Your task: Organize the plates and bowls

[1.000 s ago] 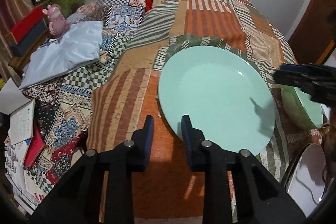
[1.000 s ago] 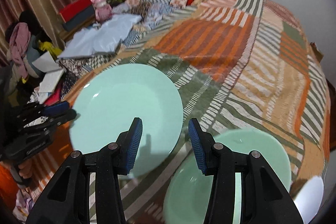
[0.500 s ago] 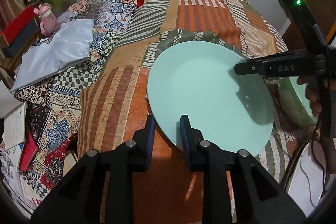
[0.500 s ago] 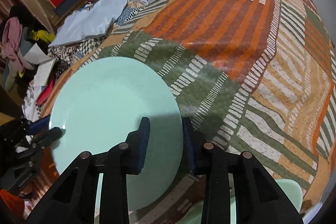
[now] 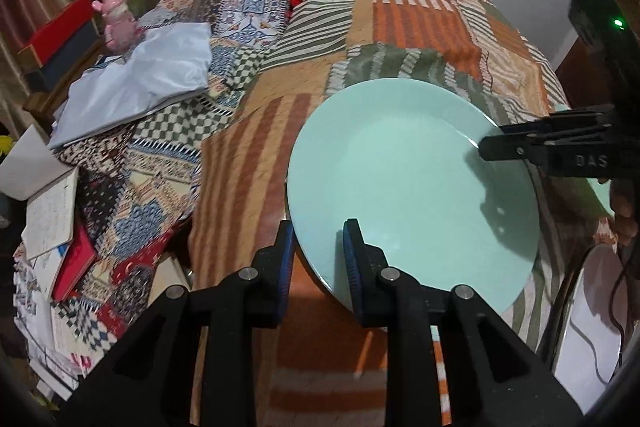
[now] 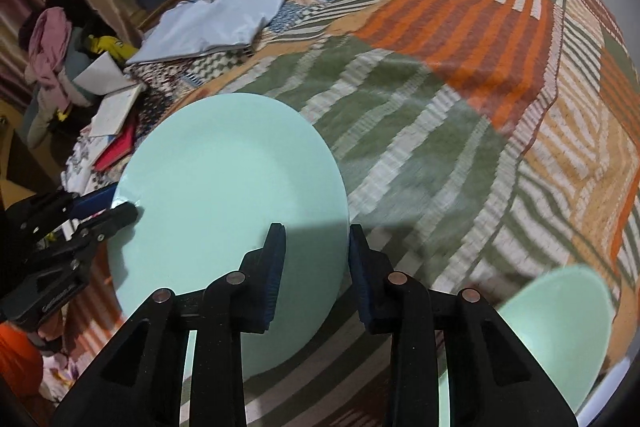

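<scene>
Patchwork blankets in orange, green and white stripes cover the bed (image 5: pixel 248 163) where everything sits. Far to the left of the big round mint-green plate (image 5: pixel 408 183) lie a light blue folded cloth (image 5: pixel 136 95), a small pink toy (image 5: pixel 118 21) and some open books (image 5: pixel 50 211).

Next comes the left claw (image 5: pixel 319 251). Its two black fingers with blue pads stand on each side of the plate's near left rim. I cannot tell if they are pinching it or just sitting around it.

The plate rests on the bed, near the front edge.

On the plate's right rim is the right claw (image 6: pixel 317 251). One finger is over the plate and one is just outside the rim, with a gap between them. It looks ready to pinch, but I cannot tell if it has.

Right of the plate sits a mint-green bowl (image 6: pixel 560 323), by itself, touched by neither claw.

I think the job is only starting. The plate and bowl are apart and nothing is stacked yet.
</scene>
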A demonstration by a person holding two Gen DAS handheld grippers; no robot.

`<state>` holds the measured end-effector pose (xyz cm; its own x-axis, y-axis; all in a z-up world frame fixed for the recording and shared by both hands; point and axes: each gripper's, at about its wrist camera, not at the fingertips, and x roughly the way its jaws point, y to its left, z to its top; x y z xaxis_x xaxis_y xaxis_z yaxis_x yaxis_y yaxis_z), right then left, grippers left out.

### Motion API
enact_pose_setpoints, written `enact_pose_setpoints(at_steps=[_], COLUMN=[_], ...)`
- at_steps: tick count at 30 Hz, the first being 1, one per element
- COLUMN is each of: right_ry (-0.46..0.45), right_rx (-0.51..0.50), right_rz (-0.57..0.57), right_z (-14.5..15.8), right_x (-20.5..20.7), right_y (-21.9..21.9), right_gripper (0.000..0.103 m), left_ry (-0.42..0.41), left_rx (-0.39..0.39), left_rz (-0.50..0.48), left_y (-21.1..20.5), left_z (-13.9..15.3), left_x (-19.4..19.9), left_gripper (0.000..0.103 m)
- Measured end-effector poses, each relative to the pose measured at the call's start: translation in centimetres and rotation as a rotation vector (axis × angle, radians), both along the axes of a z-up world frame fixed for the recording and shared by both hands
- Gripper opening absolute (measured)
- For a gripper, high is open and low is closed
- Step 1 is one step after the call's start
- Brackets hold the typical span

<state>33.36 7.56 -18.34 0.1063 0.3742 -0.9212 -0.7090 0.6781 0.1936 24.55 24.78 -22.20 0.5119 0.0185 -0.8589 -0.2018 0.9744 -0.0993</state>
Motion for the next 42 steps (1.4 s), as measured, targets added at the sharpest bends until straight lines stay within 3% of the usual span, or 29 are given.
enact_pose_setpoints(at_steps=[17,31,42], right_ry=[0.072,0.017,-0.049], right_rx=[0.081,0.134,0.203], right_rz=[-0.084,-0.120,-0.142], right_z=[-0.9,-0.6,1.7], right_x=[-5.3,-6.5,-8.1], right_y=[-3.1,-2.9,-4.8], right_gripper=[0.029,0.031,0.031], left_ry=[0.017,-0.029,-0.093], left_rx=[-0.012,-0.025,0.011], left_rz=[-0.019,-0.017,-0.017], left_y=[-1.1,-1.6,-2.7], left_z=[0.0,-0.2,3.2], left_x=[-5.2,-5.5,-7.2], left_gripper=[0.025,0.032,0.032])
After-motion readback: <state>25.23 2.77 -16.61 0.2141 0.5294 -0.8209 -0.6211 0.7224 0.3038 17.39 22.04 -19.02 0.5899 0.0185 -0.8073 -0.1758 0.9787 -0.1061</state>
